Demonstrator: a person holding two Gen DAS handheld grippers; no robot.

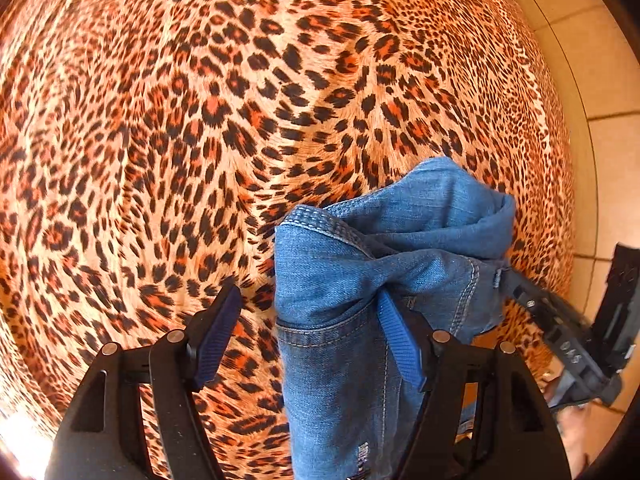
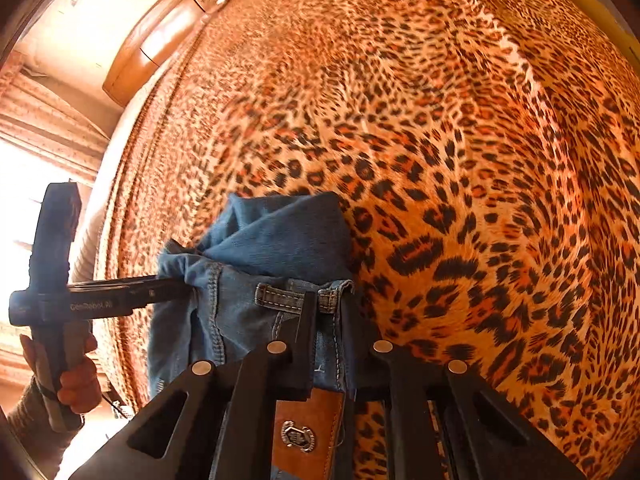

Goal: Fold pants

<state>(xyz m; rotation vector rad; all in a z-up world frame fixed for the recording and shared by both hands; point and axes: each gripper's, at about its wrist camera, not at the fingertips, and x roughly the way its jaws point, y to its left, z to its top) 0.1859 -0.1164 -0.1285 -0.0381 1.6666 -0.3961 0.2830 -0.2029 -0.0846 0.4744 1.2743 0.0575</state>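
The blue denim pants (image 1: 360, 280) hang bunched above a leopard-print bed cover (image 1: 200, 100). My left gripper (image 1: 308, 328) is open; its right finger (image 1: 400, 344) lies against the denim, the left finger (image 1: 216, 332) stands apart over the cover. In the right wrist view my right gripper (image 2: 328, 320) is shut on the pants' waistband (image 2: 296, 300) by a belt loop, with a brown leather patch (image 2: 304, 428) below. The left gripper's fingers (image 2: 132, 292) touch the denim (image 2: 260, 248) from the left; the right gripper (image 1: 532, 304) shows at the denim's right edge in the left wrist view.
The leopard-print cover (image 2: 480, 160) spans the whole bed. A wooden headboard (image 2: 160, 36) stands at the far left. Tiled floor (image 1: 612, 152) runs along the bed's right edge. A bright window and curtain (image 2: 36, 140) are to the left.
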